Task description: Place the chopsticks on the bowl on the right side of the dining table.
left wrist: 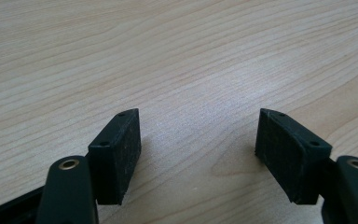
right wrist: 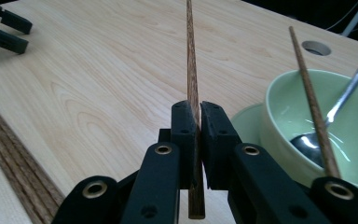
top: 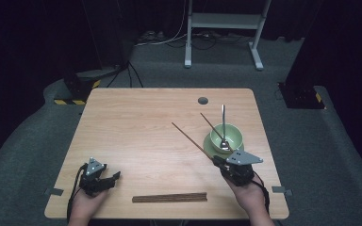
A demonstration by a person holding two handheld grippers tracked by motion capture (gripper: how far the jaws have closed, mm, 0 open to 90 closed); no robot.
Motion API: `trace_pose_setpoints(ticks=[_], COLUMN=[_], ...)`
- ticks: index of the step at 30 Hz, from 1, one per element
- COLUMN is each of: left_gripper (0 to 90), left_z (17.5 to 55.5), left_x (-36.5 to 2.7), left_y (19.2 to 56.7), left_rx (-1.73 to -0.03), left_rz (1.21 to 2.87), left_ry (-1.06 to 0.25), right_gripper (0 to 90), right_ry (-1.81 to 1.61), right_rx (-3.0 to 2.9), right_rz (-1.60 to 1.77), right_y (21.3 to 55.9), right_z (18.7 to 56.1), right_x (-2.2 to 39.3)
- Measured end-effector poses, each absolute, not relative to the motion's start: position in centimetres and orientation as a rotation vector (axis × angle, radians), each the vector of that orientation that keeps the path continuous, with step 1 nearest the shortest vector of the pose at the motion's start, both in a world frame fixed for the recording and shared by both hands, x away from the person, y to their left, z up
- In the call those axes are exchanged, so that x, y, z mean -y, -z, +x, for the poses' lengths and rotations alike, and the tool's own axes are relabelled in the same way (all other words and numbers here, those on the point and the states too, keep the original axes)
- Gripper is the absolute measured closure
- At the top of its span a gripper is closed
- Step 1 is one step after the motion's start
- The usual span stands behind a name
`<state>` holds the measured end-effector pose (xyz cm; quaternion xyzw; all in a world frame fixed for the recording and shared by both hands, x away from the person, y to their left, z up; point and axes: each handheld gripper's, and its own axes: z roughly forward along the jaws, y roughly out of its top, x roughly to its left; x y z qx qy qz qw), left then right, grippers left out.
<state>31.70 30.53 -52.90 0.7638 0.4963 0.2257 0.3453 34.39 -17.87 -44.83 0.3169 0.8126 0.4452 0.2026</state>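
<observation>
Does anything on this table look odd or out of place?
Nothing is spilled or broken. One chopstick leans in the green bowl beside a spoon, while its partner is clamped in the right gripper, angled over the table, so the pair is split.

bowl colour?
Pale green bowl, sitting on a matching green saucer; the right gripper view shows it best.

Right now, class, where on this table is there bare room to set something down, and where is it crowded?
Bare: the wood between the left tool, the far edge and the held chopstick. Crowded: the right side around the bowl and right tool, and the near edge with the chopstick bundle.
</observation>
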Motion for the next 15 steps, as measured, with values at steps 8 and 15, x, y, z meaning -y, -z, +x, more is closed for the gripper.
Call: trace_pose_setpoints(ticks=[8, 15], left_gripper=[31.2, 31.3], left_z=[31.7, 31.7], left_x=[-30.5, -30.5], left_y=[52.9, 52.9], left_rx=[-1.290, -1.290], left_rz=[1.983, 1.984], left_ry=[-0.589, -0.590], right_gripper=[84.6, 84.6], right_ry=[-1.241, -1.237], right_rx=[-2.228, -2.198], right_rz=[0.922, 0.964], right_y=[44.5, 44.5], right_z=[34.6, 34.9], right_x=[19.0, 20.1])
